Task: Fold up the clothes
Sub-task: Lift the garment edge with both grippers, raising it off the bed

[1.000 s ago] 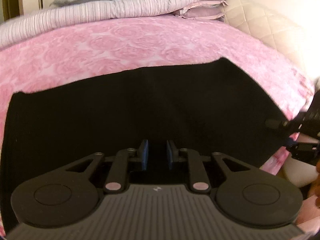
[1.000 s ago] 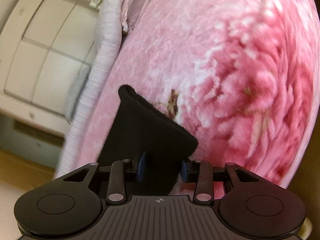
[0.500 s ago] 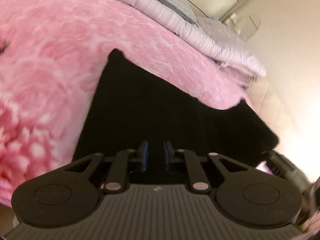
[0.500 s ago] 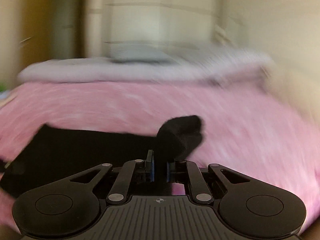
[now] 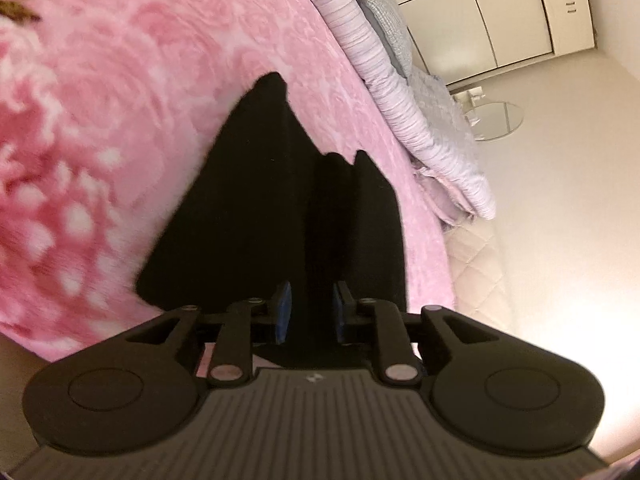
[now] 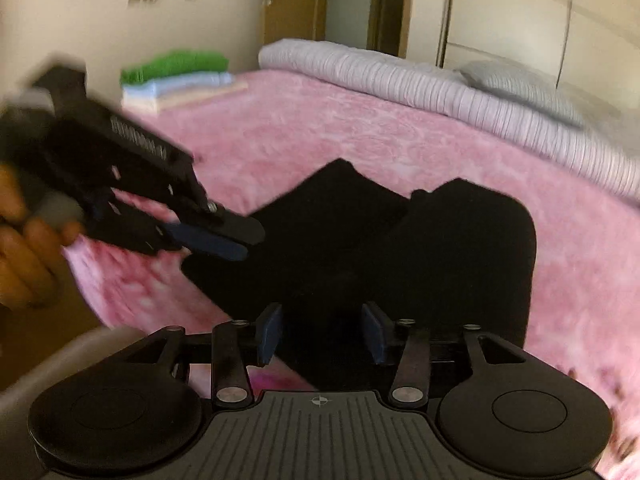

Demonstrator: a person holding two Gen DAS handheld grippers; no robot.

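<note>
Right now your left tool [image 5: 308, 312] stands with its blue pads parted and a ridge of the black garment [image 5: 256, 216] running between them; whether the pads touch the cloth cannot be told. Your right tool [image 6: 322, 330] is released, its pads spread wide with black cloth lying between them untouched. From the right wrist view, your left tool [image 6: 224, 242] shows at 10 o'clock, blurred, its tips just over the garment's [image 6: 440, 240] near edge. The garment lies partly folded on the pink floral blanket [image 5: 120, 92] near the bed's edge. Farther out at 11 o'clock sits a stack of folded clothes [image 6: 176, 80]; at 1 o'clock lie a striped duvet [image 6: 440, 96] and a grey pillow [image 6: 516, 88].
</note>
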